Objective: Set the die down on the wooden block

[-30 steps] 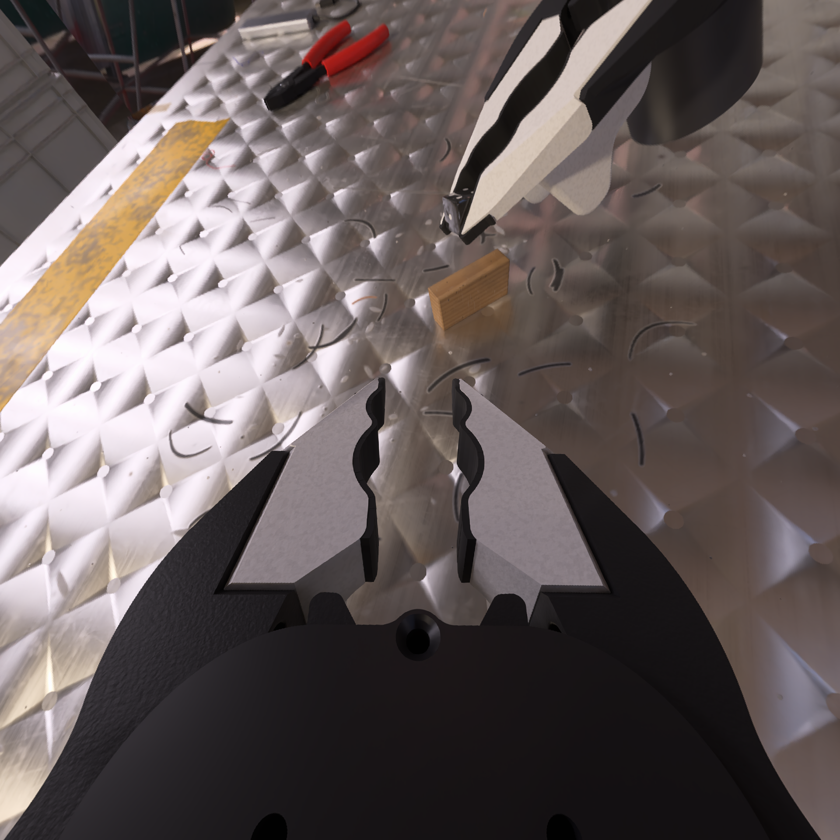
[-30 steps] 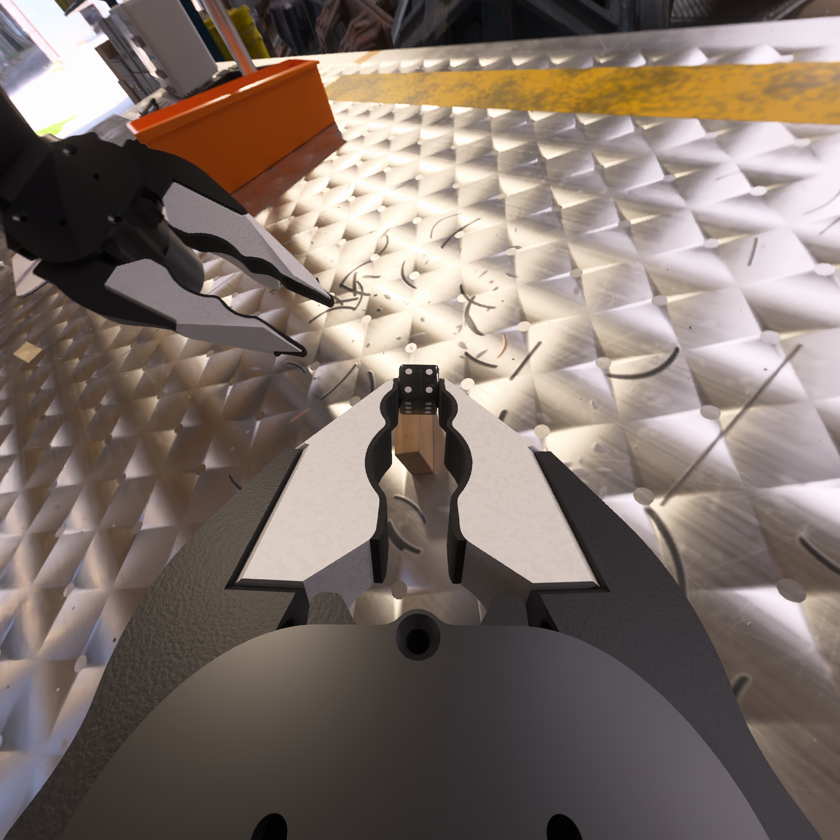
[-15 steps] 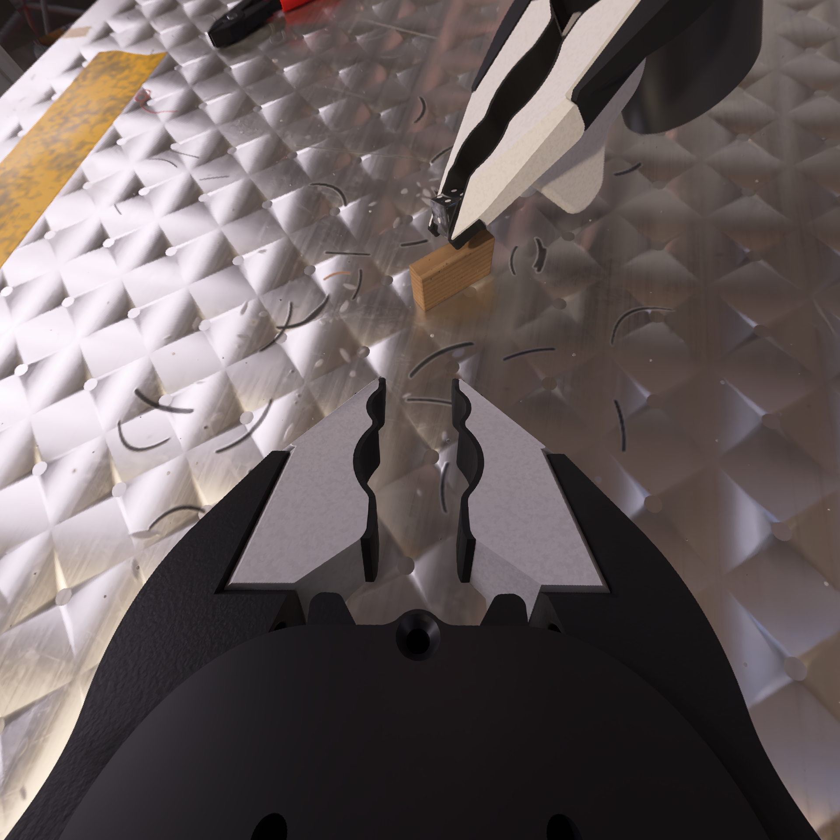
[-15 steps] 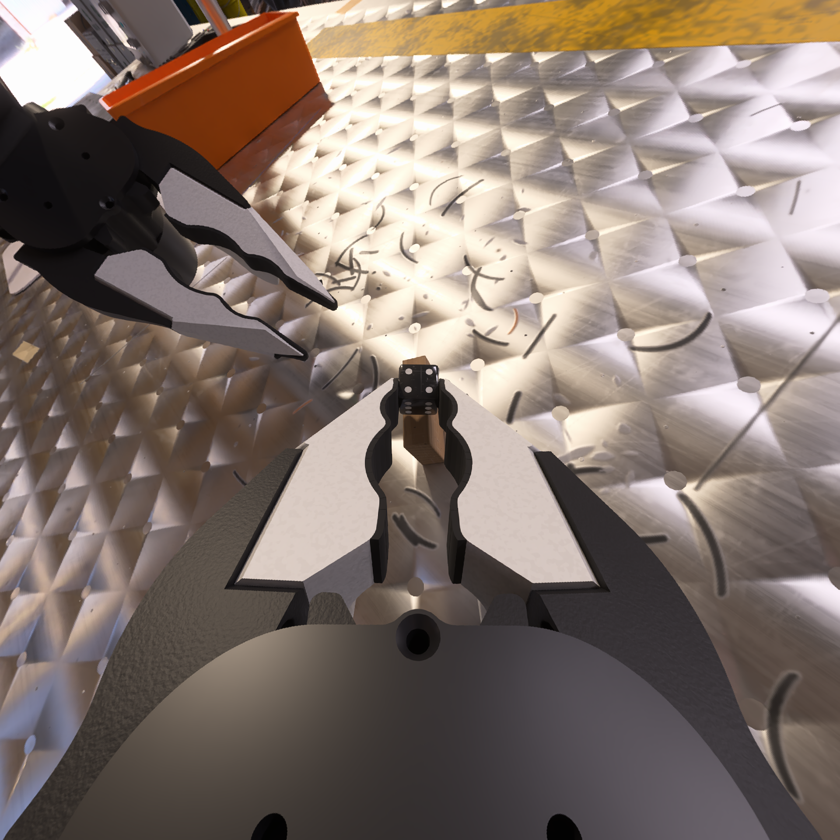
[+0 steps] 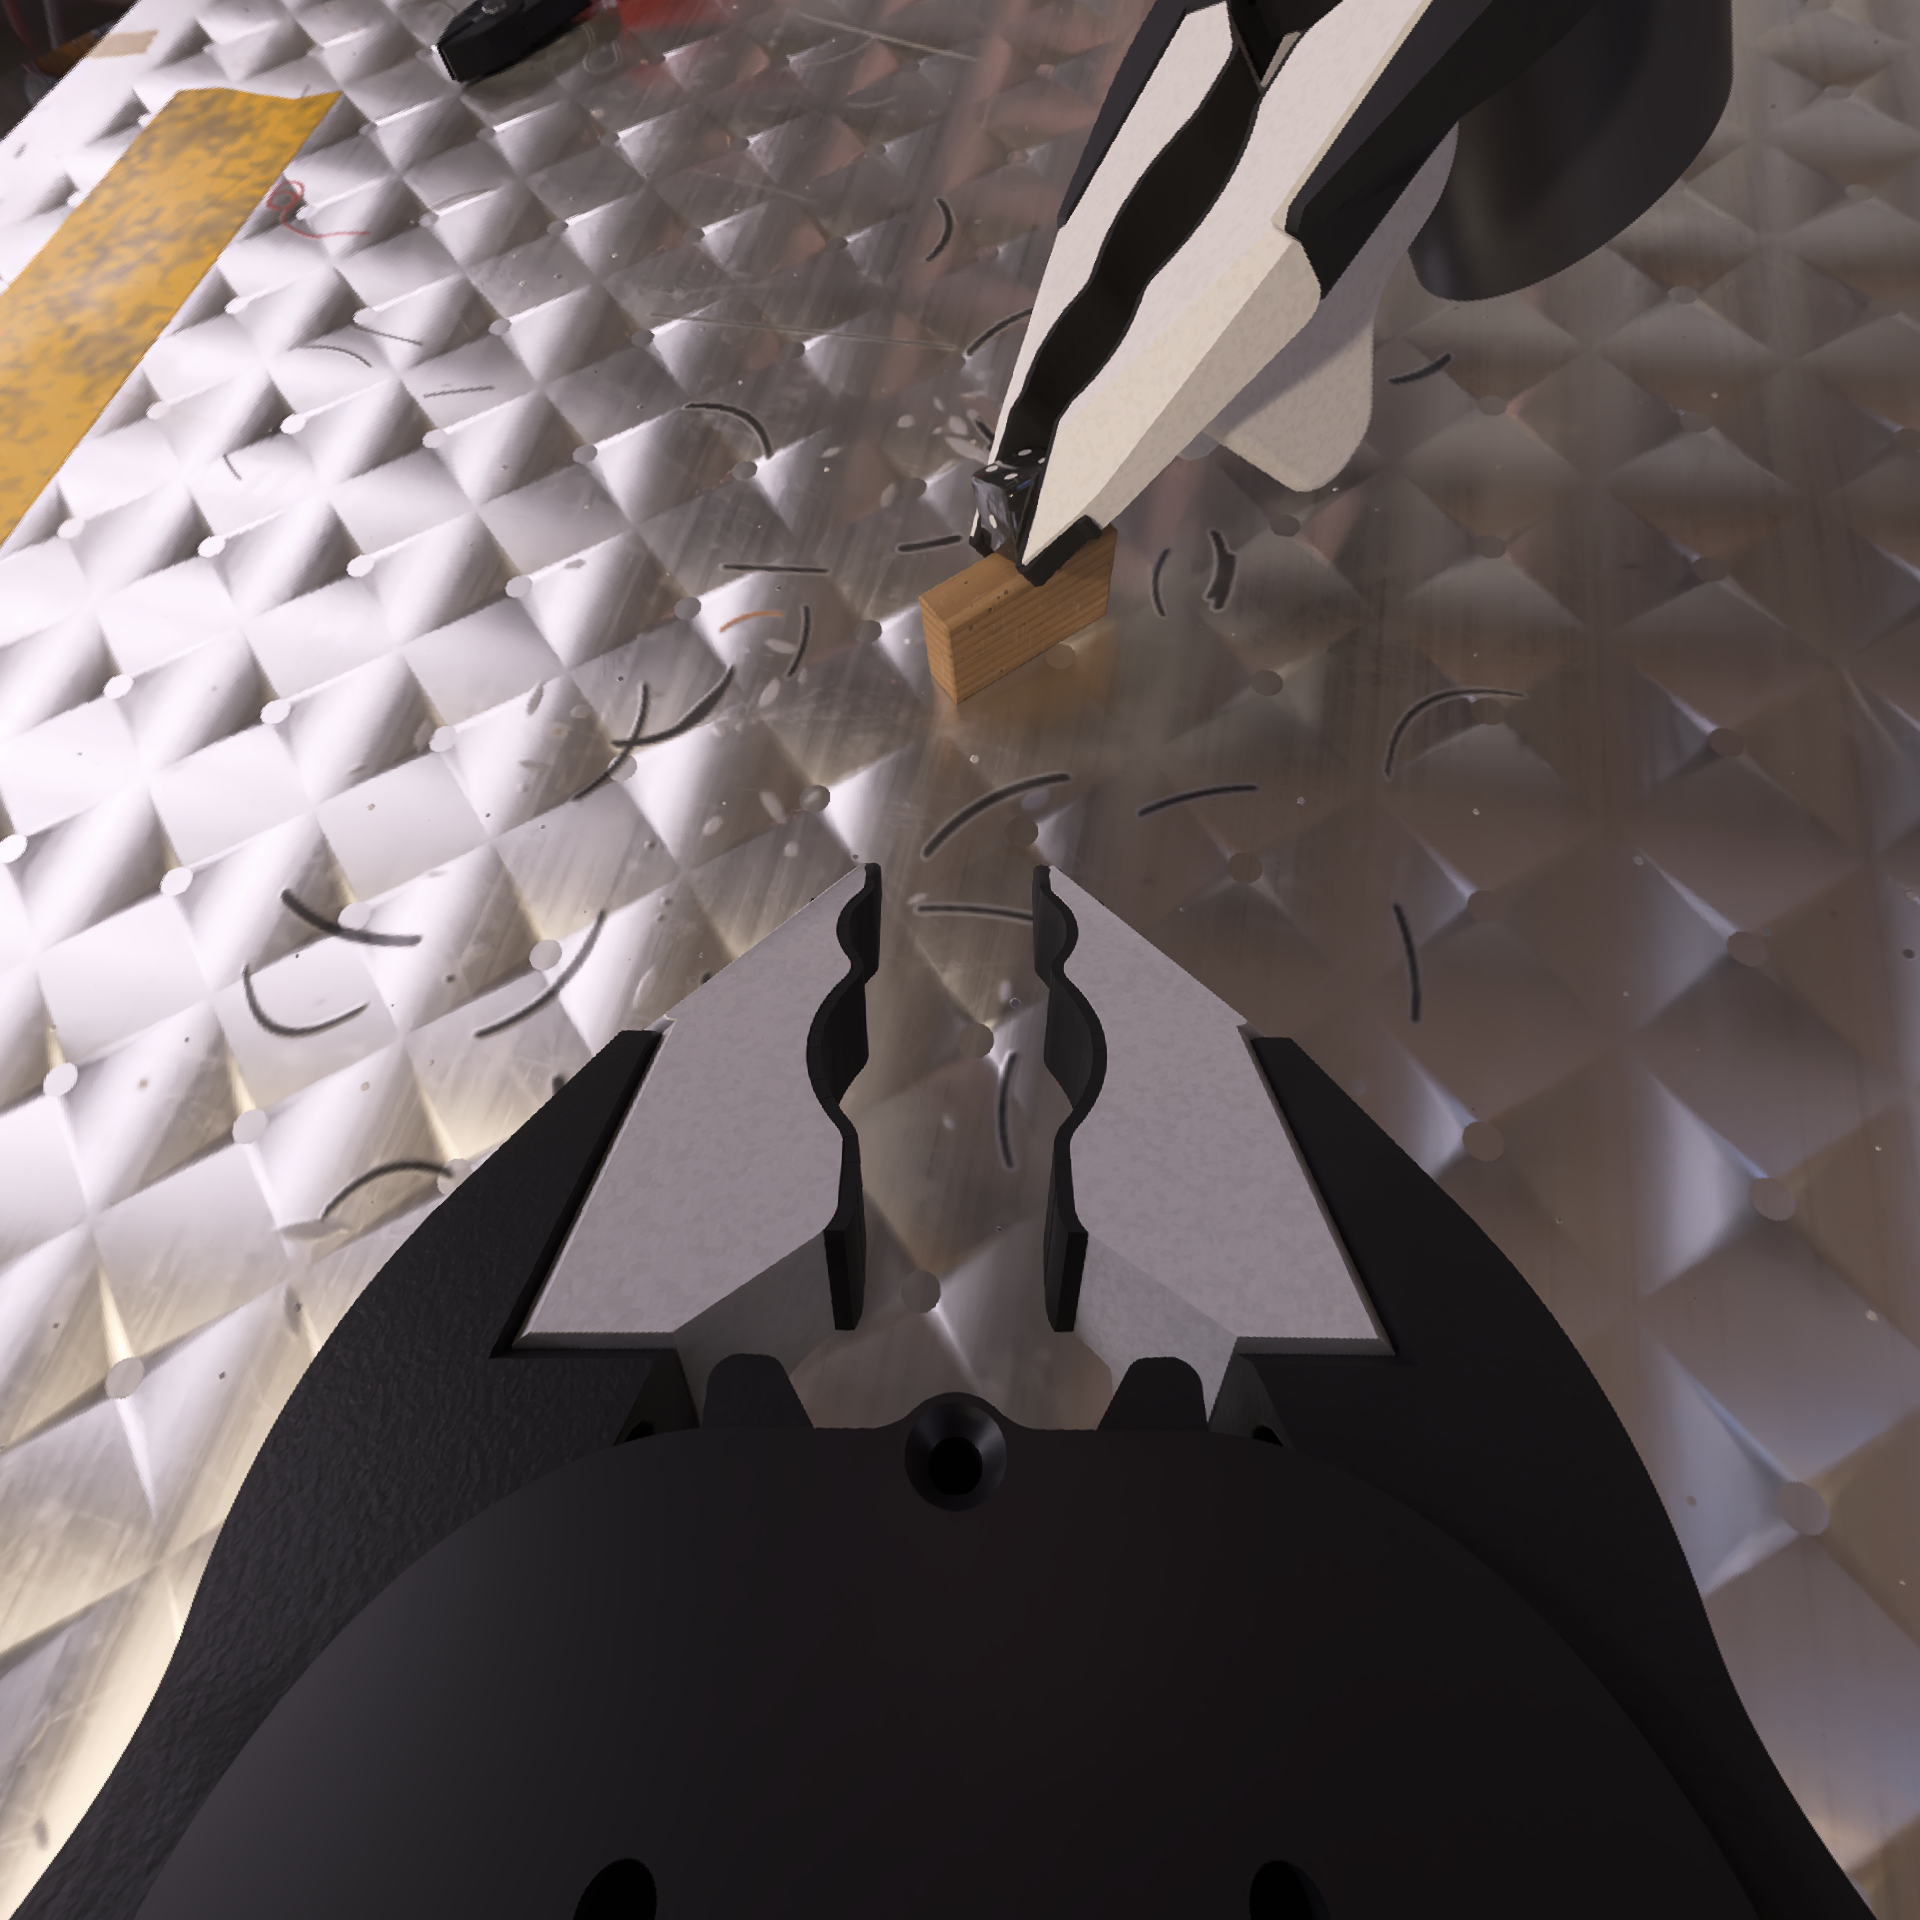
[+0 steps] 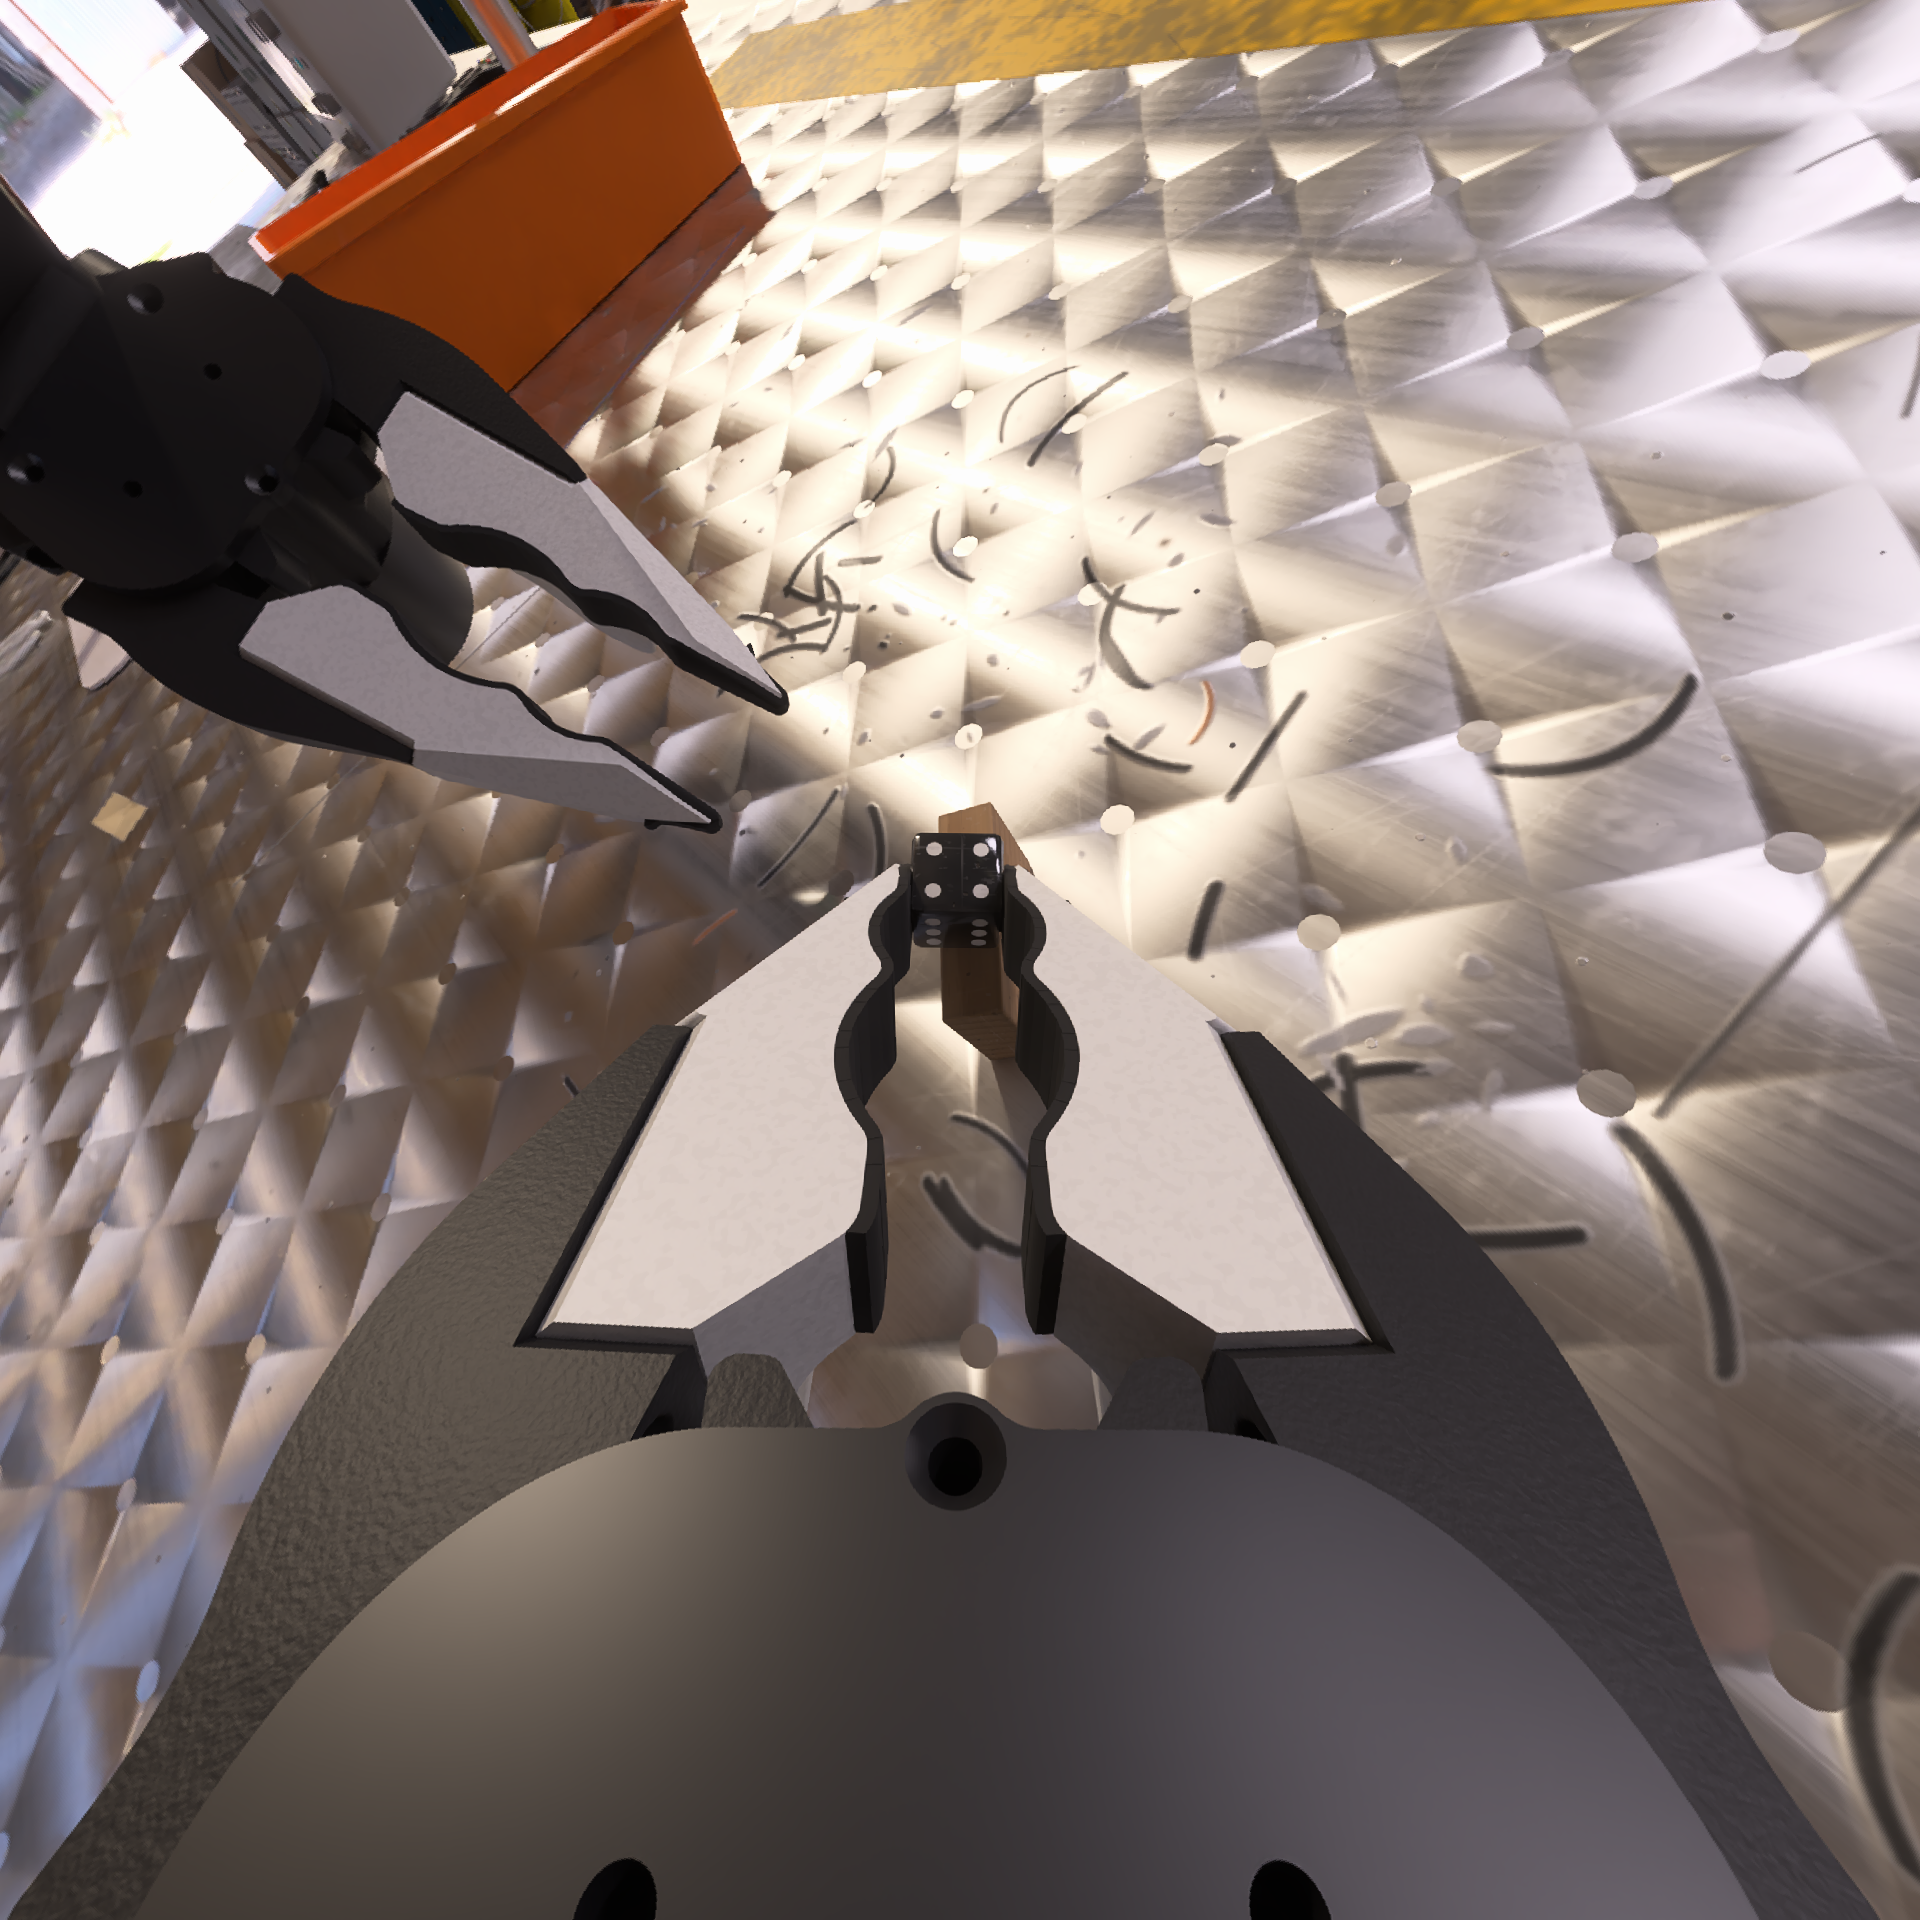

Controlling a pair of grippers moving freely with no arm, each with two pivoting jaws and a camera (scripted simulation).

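The right claw [image 6: 956,894] pinches a black die [image 6: 957,888] at its fingertips, angled down over the top of a wooden block [image 5: 1013,623]; contact between them cannot be told. The left claw [image 5: 956,883] hangs nearby, moderately parted and empty. Around them spreads a scuffed metal tabletop [image 5: 416,623], a yellow stripe [image 5: 114,281] and an orange bin [image 6: 520,208] farther off.

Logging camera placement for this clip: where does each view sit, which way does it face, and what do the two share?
Left wrist view: on the left gripper, looking down its open, empty fingers across the metal table at the wooden block.
Right wrist view: on the right gripper, looking along fingers clamping the black die over the block; orange bin behind.
Shared: die, block, table, and each other's gripper.
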